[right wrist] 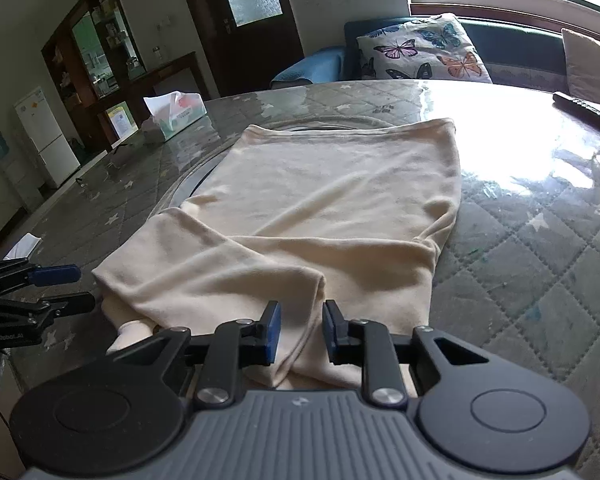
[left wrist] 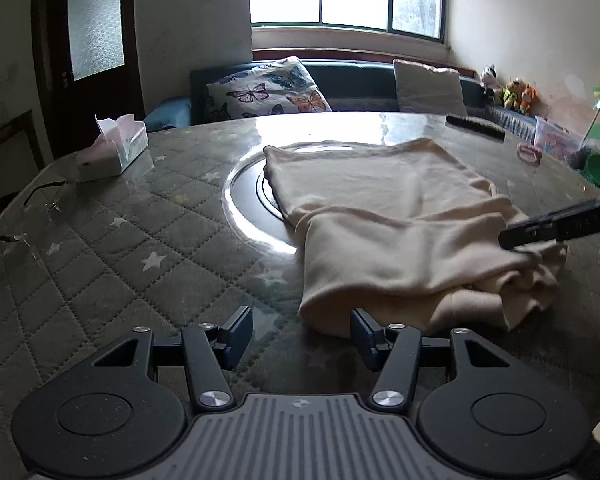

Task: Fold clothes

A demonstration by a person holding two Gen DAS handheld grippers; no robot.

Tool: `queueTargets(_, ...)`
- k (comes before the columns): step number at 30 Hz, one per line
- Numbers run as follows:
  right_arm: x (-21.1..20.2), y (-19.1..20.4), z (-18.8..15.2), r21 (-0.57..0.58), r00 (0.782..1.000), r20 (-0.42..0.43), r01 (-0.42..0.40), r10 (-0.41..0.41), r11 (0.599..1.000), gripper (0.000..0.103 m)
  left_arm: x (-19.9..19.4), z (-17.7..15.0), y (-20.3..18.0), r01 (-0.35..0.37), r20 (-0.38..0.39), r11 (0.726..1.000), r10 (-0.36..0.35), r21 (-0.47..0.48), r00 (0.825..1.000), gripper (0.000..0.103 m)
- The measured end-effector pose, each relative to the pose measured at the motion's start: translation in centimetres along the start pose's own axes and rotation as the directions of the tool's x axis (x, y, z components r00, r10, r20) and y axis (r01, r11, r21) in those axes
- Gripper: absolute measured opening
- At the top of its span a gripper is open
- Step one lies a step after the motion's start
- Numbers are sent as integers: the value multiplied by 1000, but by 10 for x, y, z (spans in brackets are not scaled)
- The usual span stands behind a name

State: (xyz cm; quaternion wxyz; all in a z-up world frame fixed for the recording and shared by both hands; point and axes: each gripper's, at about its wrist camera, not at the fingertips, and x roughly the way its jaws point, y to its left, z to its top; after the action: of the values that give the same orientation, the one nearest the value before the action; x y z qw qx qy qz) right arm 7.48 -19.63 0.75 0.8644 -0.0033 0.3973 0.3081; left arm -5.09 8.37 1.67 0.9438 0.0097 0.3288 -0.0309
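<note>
A cream garment (left wrist: 384,216) lies partly folded on the round table, one sleeve laid across its near part. My left gripper (left wrist: 302,334) is open and empty at the garment's near left corner, its right finger just touching the cloth edge. It also shows in the right wrist view (right wrist: 66,286) at the left, open. In that view the garment (right wrist: 320,208) stretches away from my right gripper (right wrist: 300,330), which is partly open over the near edge, a fold of sleeve between its fingers. In the left wrist view the right gripper (left wrist: 512,240) reaches in from the right.
The table has a quilted star cover under glass (left wrist: 112,248) with a round inset (left wrist: 244,196). A tissue box (left wrist: 114,150), glasses (left wrist: 44,200), a remote (left wrist: 476,126) and small toys (left wrist: 556,140) stand around it. A sofa with a butterfly pillow (left wrist: 266,90) is behind.
</note>
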Motion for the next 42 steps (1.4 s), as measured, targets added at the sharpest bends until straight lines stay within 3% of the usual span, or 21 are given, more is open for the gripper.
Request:
queueTargets(3,0,1,0,13,1000,2,7,-7,1000,22,5,3,0,8,9,1000,-8,-5,1000,51)
queueTargets(7,-2,6,2,-9,999,11,31,-30,999,5,13,3,-4,10,5,1000,-10,4,1000,39)
queueTargets(17,-44,26,38,-177,980,171,137,-106,975,3,7,0,-28,-36,46,993,31,110,998,8)
queueTargets(20,-54,25,44,-184,970,207,168,-129,968,3,4,-2,-33,-36,54,990,29,136,998,5)
queueTargets(23,-48,16,38,-164,966,200,199,-165,966,3,1,-4,-38,-24,57,985,14,169,998,5)
queueTargets(30,-10,-11,16,-82,979,77,197,-191,977,5,1,-5,-34,-4,24,978,-1,207,1000,5)
queueTargets(38,-30,-14,20,-86,974,135,195,-183,977,10,-7,24,-15,-23,64,986,13,163,998,9)
queueTargets(42,-18,-12,25,-85,979,132,168,-156,982,9,8,43,-20,-7,88,990,-5,144,996,9)
